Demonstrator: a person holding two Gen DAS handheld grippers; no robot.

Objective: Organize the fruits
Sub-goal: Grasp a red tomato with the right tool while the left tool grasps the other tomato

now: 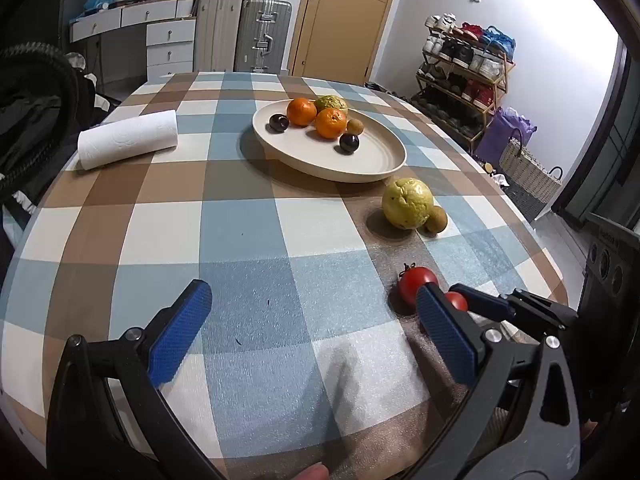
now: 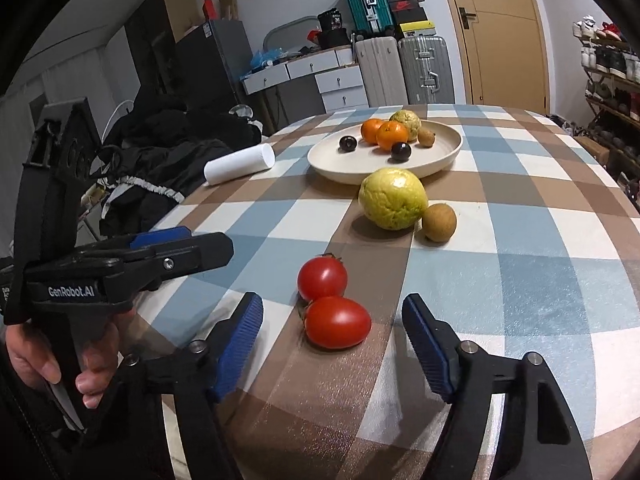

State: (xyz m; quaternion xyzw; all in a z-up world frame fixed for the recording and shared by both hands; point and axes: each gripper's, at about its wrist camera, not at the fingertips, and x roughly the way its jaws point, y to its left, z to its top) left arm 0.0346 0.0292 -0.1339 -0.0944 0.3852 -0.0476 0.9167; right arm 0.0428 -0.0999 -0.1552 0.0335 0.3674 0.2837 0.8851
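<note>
Two red tomatoes lie touching near the table's front edge: a round one point(image 2: 322, 278) point(image 1: 416, 284) and an oval one point(image 2: 338, 322) point(image 1: 457, 301). My right gripper point(image 2: 333, 303) stands open around the oval tomato, with a gap between each blue pad and the fruit. My left gripper point(image 1: 314, 320) is open over bare cloth left of the tomatoes, holding nothing. A large yellow fruit point(image 2: 392, 198) point(image 1: 407, 202) and a small brown fruit point(image 2: 439, 222) rest on the cloth beyond. The cream plate point(image 2: 352, 168) point(image 1: 372, 160) holds two oranges, two dark plums, a brown fruit and a greenish fruit.
A paper towel roll point(image 1: 128, 138) point(image 2: 240, 164) lies on the checked tablecloth at the left. Dark clothing is piled off the table's left side. Suitcases, drawers and a door stand behind; a shoe rack point(image 1: 468, 64) is at the right.
</note>
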